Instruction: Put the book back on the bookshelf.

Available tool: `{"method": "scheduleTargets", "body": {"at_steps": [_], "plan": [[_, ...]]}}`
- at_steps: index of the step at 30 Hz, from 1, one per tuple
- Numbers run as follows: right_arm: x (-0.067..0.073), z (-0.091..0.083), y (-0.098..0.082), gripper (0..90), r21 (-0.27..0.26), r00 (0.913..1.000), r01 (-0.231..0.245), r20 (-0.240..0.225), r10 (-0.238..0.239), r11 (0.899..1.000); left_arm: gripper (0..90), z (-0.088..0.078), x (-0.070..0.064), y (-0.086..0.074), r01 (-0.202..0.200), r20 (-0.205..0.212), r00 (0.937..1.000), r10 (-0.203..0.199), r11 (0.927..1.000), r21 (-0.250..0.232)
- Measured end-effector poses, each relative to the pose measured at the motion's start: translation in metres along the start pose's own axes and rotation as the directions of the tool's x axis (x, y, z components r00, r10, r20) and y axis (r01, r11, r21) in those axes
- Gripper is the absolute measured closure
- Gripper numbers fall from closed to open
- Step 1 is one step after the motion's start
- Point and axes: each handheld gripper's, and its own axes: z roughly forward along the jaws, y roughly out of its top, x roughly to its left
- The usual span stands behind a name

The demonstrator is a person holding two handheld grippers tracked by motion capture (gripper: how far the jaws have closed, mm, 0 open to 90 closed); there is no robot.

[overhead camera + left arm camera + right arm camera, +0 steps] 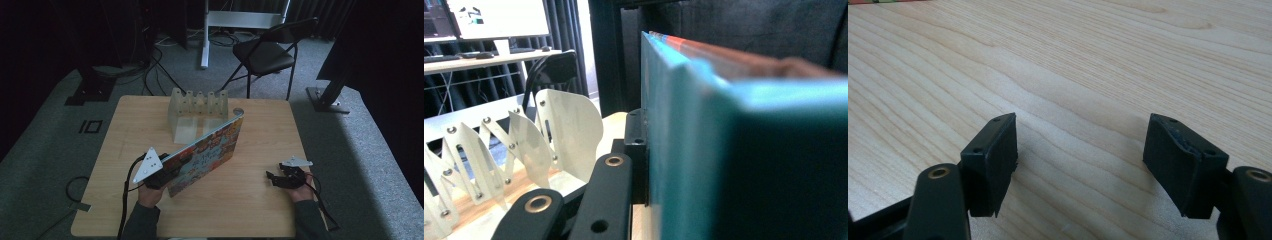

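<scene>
One colourful book point(210, 152) (teal-edged, tilted)

The high view is dim, its edges lost in darkness. In the left gripper view, the close book point(744, 150) is blurred; a monitor point(499, 17) is glaring upper left.

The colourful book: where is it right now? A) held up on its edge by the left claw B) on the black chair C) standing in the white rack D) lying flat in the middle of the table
A: the left claw grips the book, which stands tilted on its edge in front of the white rack.
</scene>
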Motion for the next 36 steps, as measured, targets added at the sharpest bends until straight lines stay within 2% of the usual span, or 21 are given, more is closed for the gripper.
{"method": "scheduleTargets", "body": {"at_steps": [36], "plan": [[0.000,0.000,0.000,29.5,0.000,1.0000,0.000,0.000,0.000,1.000,80.7,-0.018,0.008,0.003,0.028,-0.056,0.9980,-0.028,0.9996,0.004]]}}
